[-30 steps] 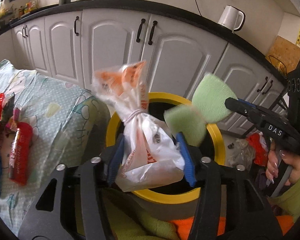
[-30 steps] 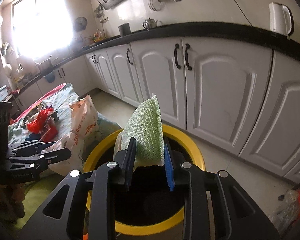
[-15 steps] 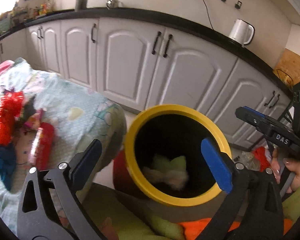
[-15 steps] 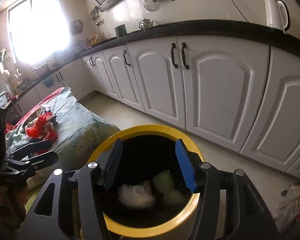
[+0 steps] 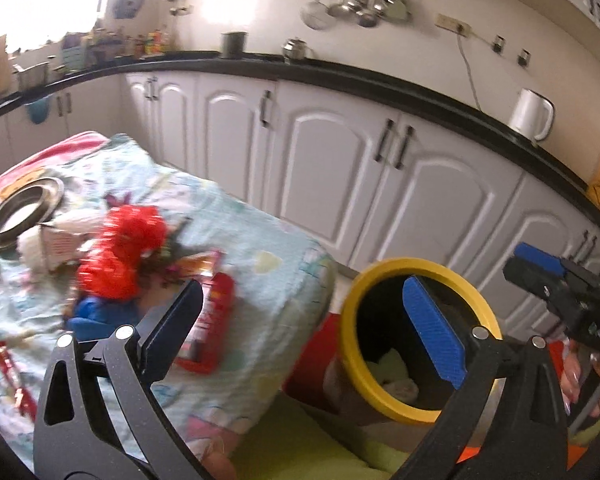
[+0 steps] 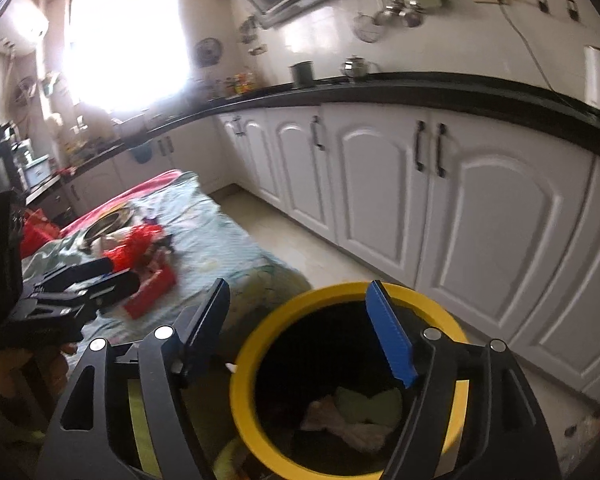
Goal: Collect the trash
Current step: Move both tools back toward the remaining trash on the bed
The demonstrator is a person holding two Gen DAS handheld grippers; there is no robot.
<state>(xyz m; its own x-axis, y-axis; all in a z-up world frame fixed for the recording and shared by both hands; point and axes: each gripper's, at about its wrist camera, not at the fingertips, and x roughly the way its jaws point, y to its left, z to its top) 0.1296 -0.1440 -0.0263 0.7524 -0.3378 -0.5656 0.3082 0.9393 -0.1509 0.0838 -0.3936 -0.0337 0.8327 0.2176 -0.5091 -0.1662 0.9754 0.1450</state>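
A yellow-rimmed bin (image 5: 354, 300) (image 6: 244, 360) stands on the floor beside a cloth-covered table (image 5: 260, 264) (image 6: 220, 240). Inside the bin lie a white plastic bag (image 6: 340, 424) and a green sponge (image 6: 364, 400). My left gripper (image 5: 304, 324) is open and empty, between the table edge and the bin. My right gripper (image 6: 304, 332) is open and empty above the bin's left rim. On the table lie a red wrapper box (image 5: 216, 320) (image 6: 152, 292), crumpled red plastic (image 5: 128, 248) (image 6: 136, 244) and a blue scrap (image 5: 96, 316).
A metal bowl (image 5: 24, 208) and a white carton (image 5: 58, 246) sit at the table's far end, with small red wrappers (image 5: 8, 364) at its near left. White cabinets (image 5: 380, 184) under a black counter run behind. A white kettle (image 5: 530, 114) stands on the counter.
Both grippers opened and dropped the plastic bag and green sponge into the bin. Since then both views have swung left toward the table, the left one farther.
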